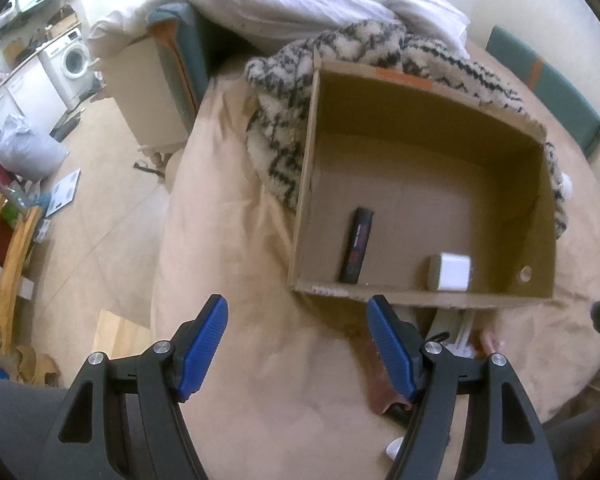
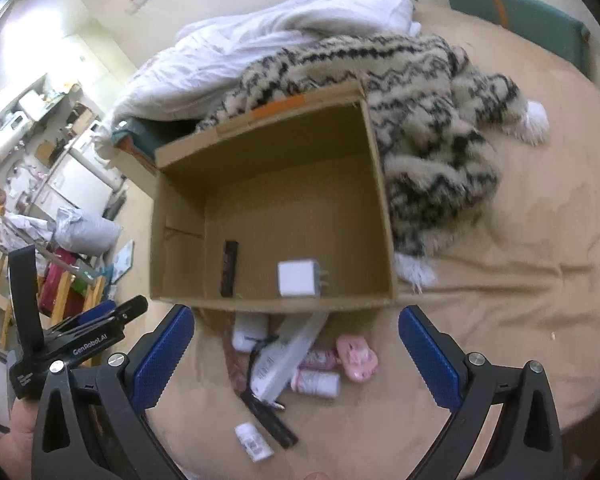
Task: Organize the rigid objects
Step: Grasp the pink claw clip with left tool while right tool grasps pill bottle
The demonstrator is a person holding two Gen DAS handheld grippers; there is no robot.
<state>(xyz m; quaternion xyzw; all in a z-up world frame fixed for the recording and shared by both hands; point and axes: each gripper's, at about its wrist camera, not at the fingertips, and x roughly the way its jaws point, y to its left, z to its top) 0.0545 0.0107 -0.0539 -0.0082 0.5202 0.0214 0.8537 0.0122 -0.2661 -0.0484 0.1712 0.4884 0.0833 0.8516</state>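
An open cardboard box (image 1: 500,120) (image 2: 180,184) stands on a tan bed cover. Inside lie a black stick-shaped item (image 1: 357,245) (image 2: 229,267) and a white charger cube (image 1: 452,272) (image 2: 298,279). In front of the box lies a pile of small items: a pink case (image 2: 358,354), white bottles (image 2: 316,383), a white flat pack (image 2: 284,360), a black bar (image 2: 270,420) and a small white bottle (image 2: 254,442). My left gripper (image 1: 298,346) is open and empty, just short of the box. My right gripper (image 2: 296,354) is open and empty above the pile.
A black-and-cream patterned blanket (image 2: 432,136) and a white duvet (image 2: 260,40) lie behind and beside the box. The bed edge drops to the floor at left (image 1: 100,248). Teal headboard cushions (image 2: 520,12) stand at the back. The left gripper's body shows at the right wrist view's left (image 2: 80,344).
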